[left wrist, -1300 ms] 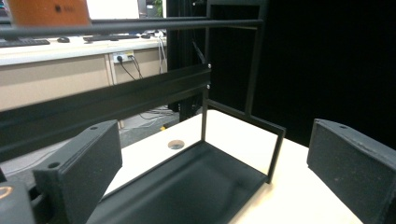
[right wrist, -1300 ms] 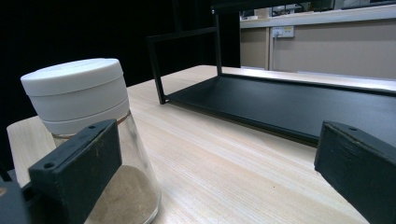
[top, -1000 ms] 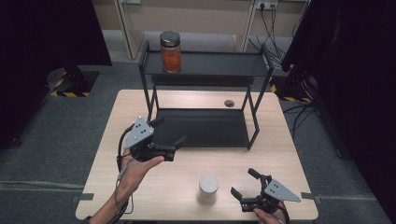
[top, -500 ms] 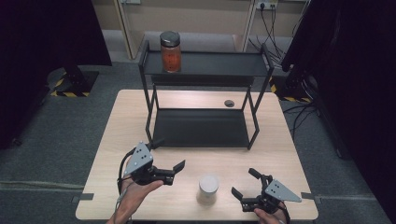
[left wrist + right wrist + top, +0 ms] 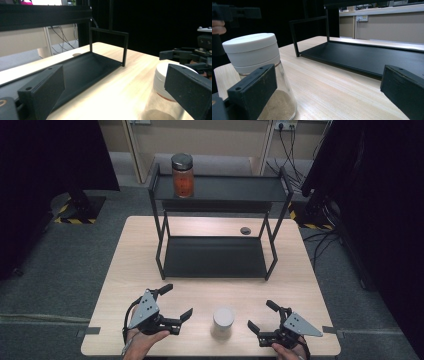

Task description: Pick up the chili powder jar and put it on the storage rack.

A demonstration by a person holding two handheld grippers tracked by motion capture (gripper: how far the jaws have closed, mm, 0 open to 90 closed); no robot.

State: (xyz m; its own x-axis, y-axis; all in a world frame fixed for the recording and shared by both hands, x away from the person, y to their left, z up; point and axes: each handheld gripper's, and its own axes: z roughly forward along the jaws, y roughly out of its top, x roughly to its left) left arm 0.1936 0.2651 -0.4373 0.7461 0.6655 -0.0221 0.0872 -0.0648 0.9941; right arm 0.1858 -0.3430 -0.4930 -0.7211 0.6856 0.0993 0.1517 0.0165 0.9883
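White-lidded jar (image 5: 223,322) stands upright on the wooden table (image 5: 300,270), near front edge, between the two grippers, touching neither. Left gripper (image 5: 170,302) jaws spread wide, nothing between them, jar just to its right. Right gripper (image 5: 261,316) also wide, empty, jar just to its left. Both hands cut off by bottom edge of high view; only fingers and part of a wrist show.

High view: the jar's lid top hides its body, contents not readable. Right gripper view shows it better: white lid (image 5: 250,48), clear glass below, sandy brown fill (image 5: 278,105) at the bottom; lower left of jar hidden behind the near jaw. Left gripper view: jar (image 5: 162,80) at right, partly covered by that gripper's right jaw; glass part washed out, hard to see. Same view catches the right gripper (image 5: 187,57) beyond the jar, cut off by frame edge.

Black two-tier rack (image 5: 215,257) behind, on table. High view shows an orange-filled jar (image 5: 182,175) on the top shelf. Small dark round disc (image 5: 245,230) on table behind the rack; in left gripper view it is a faint pale spot (image 5: 76,54), cannot tell what it is.
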